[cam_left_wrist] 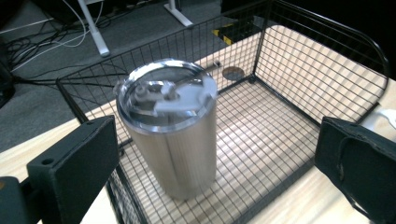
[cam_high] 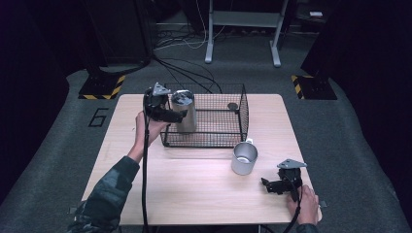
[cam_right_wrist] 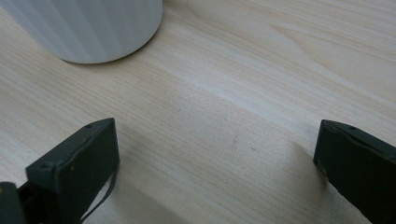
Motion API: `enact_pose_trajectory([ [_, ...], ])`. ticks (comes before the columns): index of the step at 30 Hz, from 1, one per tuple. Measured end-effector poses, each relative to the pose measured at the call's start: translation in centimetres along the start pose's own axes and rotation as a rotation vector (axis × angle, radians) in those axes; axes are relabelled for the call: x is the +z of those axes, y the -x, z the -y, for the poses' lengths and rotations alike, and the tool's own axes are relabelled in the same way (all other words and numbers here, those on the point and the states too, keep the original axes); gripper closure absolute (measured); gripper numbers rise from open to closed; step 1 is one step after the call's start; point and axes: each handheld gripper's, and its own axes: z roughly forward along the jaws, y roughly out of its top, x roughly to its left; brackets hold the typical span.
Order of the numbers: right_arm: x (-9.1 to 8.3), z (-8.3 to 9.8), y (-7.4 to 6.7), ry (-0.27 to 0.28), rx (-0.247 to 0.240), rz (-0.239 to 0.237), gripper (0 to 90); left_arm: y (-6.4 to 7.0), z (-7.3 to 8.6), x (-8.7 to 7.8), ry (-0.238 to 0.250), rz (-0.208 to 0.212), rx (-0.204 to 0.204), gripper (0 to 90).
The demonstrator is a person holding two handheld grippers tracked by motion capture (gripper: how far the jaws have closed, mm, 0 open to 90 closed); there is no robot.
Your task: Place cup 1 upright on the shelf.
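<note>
A steel tumbler (cam_high: 183, 112) with a clear lid stands upright in the left part of a black wire basket (cam_high: 228, 141). My left gripper (cam_high: 167, 114) is at the basket's left wall, open. In the left gripper view the tumbler (cam_left_wrist: 173, 140) rises just beyond the wide-apart jaws of that gripper (cam_left_wrist: 215, 158), and neither jaw touches it. An open steel cup (cam_high: 244, 158) stands on the table in front of the basket's right corner. My right gripper (cam_high: 273, 186) rests low at the front right, open. Its own view shows the cup's base (cam_right_wrist: 88, 28) ahead of the gripper (cam_right_wrist: 215, 158) and bare wood between the jaws.
A small dark round disc (cam_high: 232, 106) lies in the basket's far right corner, also seen as the disc (cam_left_wrist: 232, 73) past the tumbler. The wooden table (cam_high: 194, 194) has open surface in front of the basket. Cables and desk legs are on the floor behind.
</note>
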Motion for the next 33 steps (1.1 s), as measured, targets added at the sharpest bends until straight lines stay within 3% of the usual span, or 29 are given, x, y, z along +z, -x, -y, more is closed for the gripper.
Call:
enact_pose_trajectory([
  [7,0.0,0.0,0.0,0.000,0.000,0.000,0.0,0.3,2.4,-2.4,-0.001,0.010,0.027,0.0],
  [13,0.0,0.0,0.0,-0.001,0.000,0.000,0.0,0.0,5.8,-3.6,-0.012,0.036,0.032,0.1],
  [25,0.0,0.0,0.0,-0.006,-0.001,-0.001,0.0,-1.6,13.7,-4.6,-0.038,0.016,-0.064,0.1],
  [33,0.0,0.0,0.0,-0.005,-0.003,0.000,0.0,-2.5,18.2,-3.3,-0.145,-0.009,-0.102,0.0],
])
